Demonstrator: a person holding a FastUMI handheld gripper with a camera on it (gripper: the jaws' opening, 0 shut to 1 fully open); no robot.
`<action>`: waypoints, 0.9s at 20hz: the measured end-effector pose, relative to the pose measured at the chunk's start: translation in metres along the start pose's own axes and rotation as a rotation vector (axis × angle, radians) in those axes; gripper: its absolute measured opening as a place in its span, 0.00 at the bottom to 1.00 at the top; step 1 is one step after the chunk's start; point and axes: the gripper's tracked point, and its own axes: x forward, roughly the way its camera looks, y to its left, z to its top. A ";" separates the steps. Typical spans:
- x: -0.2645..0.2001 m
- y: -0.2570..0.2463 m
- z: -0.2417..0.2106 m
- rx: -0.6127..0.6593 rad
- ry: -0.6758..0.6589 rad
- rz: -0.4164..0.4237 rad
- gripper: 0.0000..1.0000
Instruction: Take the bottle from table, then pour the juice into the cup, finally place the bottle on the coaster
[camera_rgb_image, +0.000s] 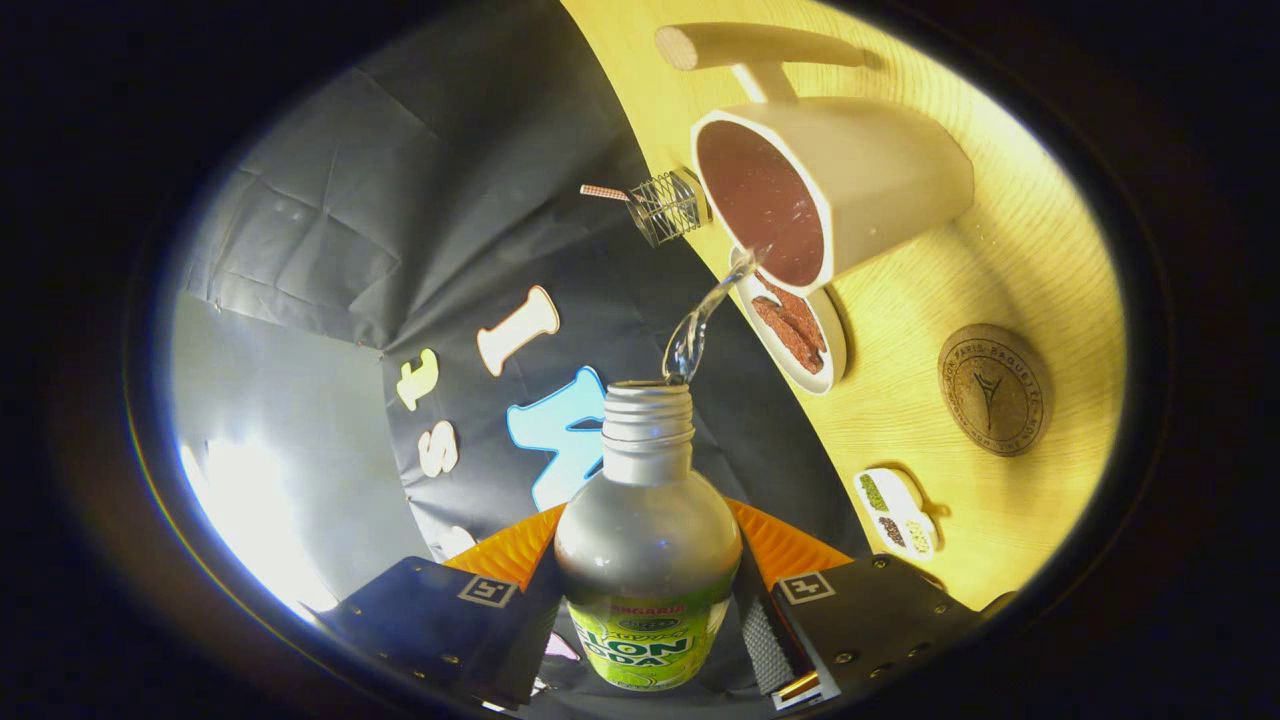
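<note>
Pinched between the claw's two fingers is the soda bottle, its silvery body held at the label band with a finger pressed against each side, neck pointing away from the claw and cap off. The whole rig is tipped well over, so the wooden table stands up on one side, and a clear stream leaves the bottle's threaded mouth and arcs ahead toward the white cup. So the pour looks to be the step in hand. That cup, well beyond the fingertips, shows a dark reddish inside; how full it is I can't tell. Just beside its rim, nearer the claw, sits a small white dish with brownish strips in it, and the stream passes close over that dish's edge, so some could spill there. Next would come righting the bottle and carrying it to the round wooden coaster, which lies bare, apart from the cup.
</note>
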 end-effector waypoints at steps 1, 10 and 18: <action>0.000 0.001 0.001 0.007 -0.004 0.001 0.79; 0.001 0.008 0.013 0.059 -0.043 0.011 0.79; 0.009 0.018 0.018 0.093 -0.062 0.014 0.79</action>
